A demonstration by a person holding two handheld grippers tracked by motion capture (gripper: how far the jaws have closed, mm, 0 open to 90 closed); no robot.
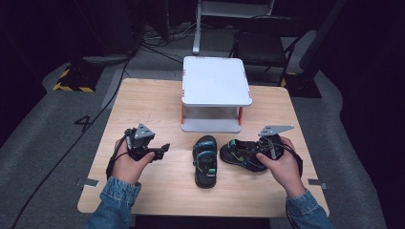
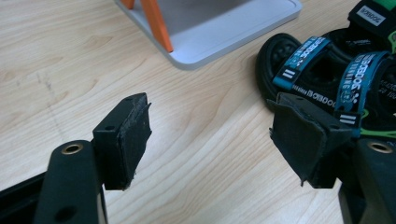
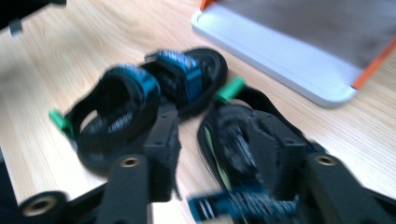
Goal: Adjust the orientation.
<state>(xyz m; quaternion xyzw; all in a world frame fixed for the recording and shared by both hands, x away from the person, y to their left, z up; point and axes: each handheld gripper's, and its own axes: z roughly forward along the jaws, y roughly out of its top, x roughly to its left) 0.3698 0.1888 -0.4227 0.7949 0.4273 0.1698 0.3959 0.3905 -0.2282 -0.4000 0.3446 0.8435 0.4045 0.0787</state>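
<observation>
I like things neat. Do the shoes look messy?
A little. The two black sandals with blue straps are not paired: one points toward the white two-level stand, the other lies crosswise beside it, under the right hand-held gripper.

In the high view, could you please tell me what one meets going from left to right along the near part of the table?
Left gripper in the person's left hand → sandal lying lengthwise → second sandal lying crosswise → right gripper in the person's right hand, at that sandal.

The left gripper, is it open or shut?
Open: the left gripper has its two black jaws wide apart, bare light wooden table showing between them.
</observation>
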